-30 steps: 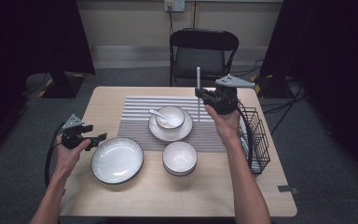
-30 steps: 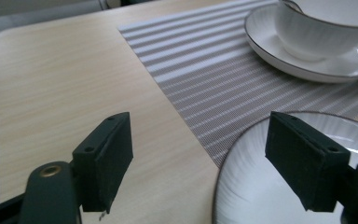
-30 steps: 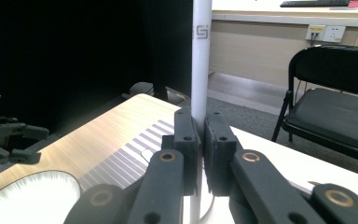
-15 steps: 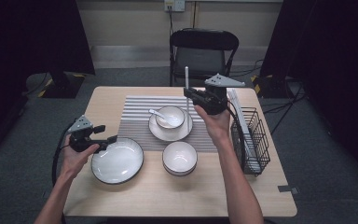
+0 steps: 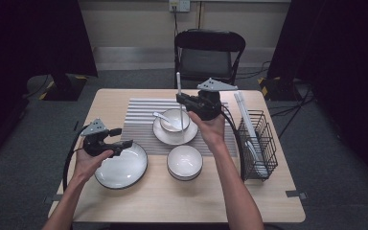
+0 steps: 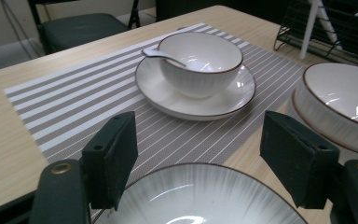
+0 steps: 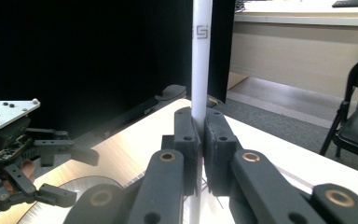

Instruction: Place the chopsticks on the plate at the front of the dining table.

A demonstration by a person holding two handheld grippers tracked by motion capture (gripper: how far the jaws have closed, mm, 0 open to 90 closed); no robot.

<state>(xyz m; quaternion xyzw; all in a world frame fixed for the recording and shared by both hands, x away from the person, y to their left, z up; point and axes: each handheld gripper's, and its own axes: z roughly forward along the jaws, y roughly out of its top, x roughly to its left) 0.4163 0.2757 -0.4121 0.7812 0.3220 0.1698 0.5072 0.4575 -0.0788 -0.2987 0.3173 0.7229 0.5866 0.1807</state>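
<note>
Hovering at the left edge of the table [image 5: 139, 206], the left gripper [image 5: 123, 138] has its jaws parted with nothing between them; they have just been closing a little. In the left gripper view the 2 black jaws stand apart over the near rim of the plate [image 6: 200, 196], not touching it. That plate [image 5: 121, 165] lies near the front left corner of the table, just beside the front edge of the striped mat [image 5: 141, 117].

On the mat sits a saucer [image 5: 172, 136] with a small bowl [image 5: 175, 120] on it, and a white spoon [image 5: 162, 116] leans in the bowl with its handle over the left rim. Just in front of the mat stands a second bowl [image 5: 185, 162] — apart from the saucer.

Above the mat's back edge, the right gripper [image 5: 182, 100] is clenched on a white chopstick [image 5: 178, 86], which stands upright, well clear of the table. In the right gripper view the 2 pads press on the chopstick [image 7: 200, 56] from both sides, and the stick runs on above and below them.

At the right edge of the table stands a black wire rack [image 5: 256, 143] — white utensils lean in it.
</note>
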